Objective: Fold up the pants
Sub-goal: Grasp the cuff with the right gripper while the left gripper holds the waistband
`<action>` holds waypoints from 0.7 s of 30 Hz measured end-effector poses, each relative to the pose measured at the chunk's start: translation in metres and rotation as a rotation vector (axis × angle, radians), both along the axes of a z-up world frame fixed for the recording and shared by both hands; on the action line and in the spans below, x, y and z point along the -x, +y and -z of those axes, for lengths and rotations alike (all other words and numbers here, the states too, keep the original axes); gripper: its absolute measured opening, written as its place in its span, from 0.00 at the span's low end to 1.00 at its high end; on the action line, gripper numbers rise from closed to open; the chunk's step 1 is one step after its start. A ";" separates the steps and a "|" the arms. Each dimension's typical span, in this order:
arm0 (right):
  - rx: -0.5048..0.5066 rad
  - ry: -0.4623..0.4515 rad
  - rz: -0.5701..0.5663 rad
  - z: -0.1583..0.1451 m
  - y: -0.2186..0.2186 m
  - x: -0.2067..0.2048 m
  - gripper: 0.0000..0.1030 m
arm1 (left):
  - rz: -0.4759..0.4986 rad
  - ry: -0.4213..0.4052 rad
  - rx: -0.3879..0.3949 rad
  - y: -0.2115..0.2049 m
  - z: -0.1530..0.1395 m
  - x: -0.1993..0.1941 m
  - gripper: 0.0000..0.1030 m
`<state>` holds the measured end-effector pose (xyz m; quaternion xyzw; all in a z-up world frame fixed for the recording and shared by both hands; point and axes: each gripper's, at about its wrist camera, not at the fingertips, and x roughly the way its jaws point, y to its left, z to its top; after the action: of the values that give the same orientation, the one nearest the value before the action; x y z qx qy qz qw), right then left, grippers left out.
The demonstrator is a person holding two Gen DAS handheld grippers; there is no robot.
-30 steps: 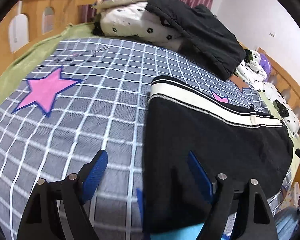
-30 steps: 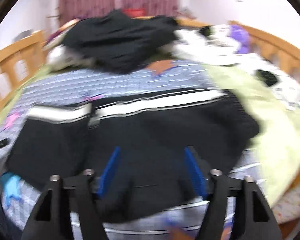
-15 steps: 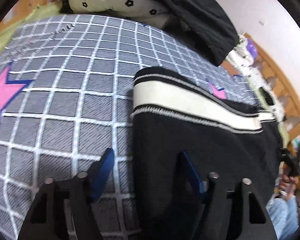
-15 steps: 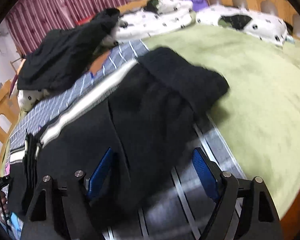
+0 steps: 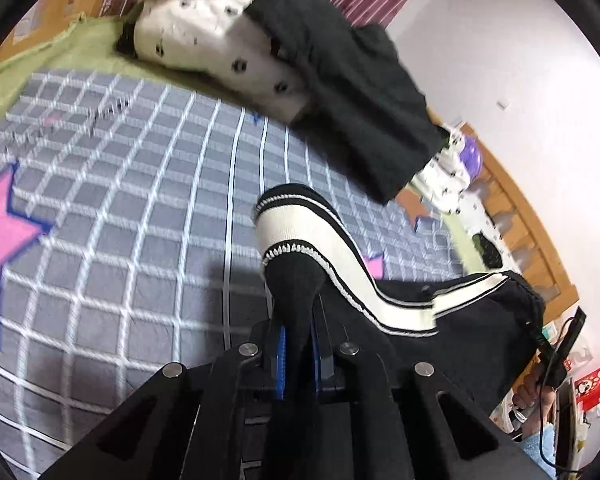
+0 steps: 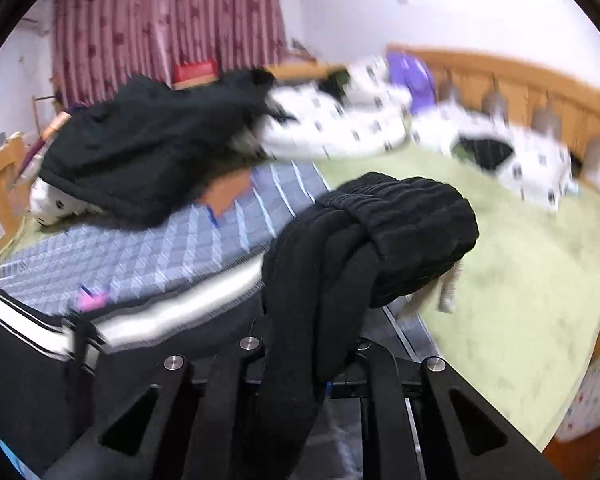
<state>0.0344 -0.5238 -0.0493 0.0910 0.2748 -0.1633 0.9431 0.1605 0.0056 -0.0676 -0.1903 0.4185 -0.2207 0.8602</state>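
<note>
Black pants (image 5: 439,328) with a white side stripe (image 5: 300,236) lie on a grey checked bedsheet (image 5: 140,240). My left gripper (image 5: 298,336) is shut on the near end of the pants, and the striped cloth stands up lifted in front of it. In the right wrist view the bunched black waistband (image 6: 399,224) of the pants (image 6: 40,360) hangs raised above the bed. My right gripper (image 6: 300,360) is shut on that black cloth, which drapes over and hides its fingertips.
A black garment (image 5: 351,80) lies on white spotted bedding (image 5: 220,36) at the head of the bed. A green blanket (image 6: 519,300) covers the right side. Wooden bed rails (image 6: 539,92) and a maroon curtain (image 6: 160,20) stand behind. A person's hand (image 5: 535,392) shows at far right.
Both grippers stood open over the flat pants; both have since closed on the cloth and lifted it off the bed, the striped end and the waistband bunching up.
</note>
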 end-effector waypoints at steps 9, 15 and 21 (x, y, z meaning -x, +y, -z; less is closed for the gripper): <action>-0.035 -0.152 -0.254 -0.068 0.101 -0.030 0.12 | -0.151 -0.080 -0.156 0.106 -0.047 0.014 0.09; -0.064 0.002 -0.358 -0.003 0.143 -0.065 0.14 | -0.263 -0.003 -0.332 0.154 0.005 0.009 0.11; -0.227 0.333 -0.237 0.092 0.098 -0.081 0.23 | -0.330 0.125 -0.369 0.162 0.039 -0.011 0.23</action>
<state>0.1150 -0.4261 -0.1413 0.1353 0.4518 -0.0324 0.8812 0.1715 0.1680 -0.1068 -0.1093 0.4674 0.0152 0.8771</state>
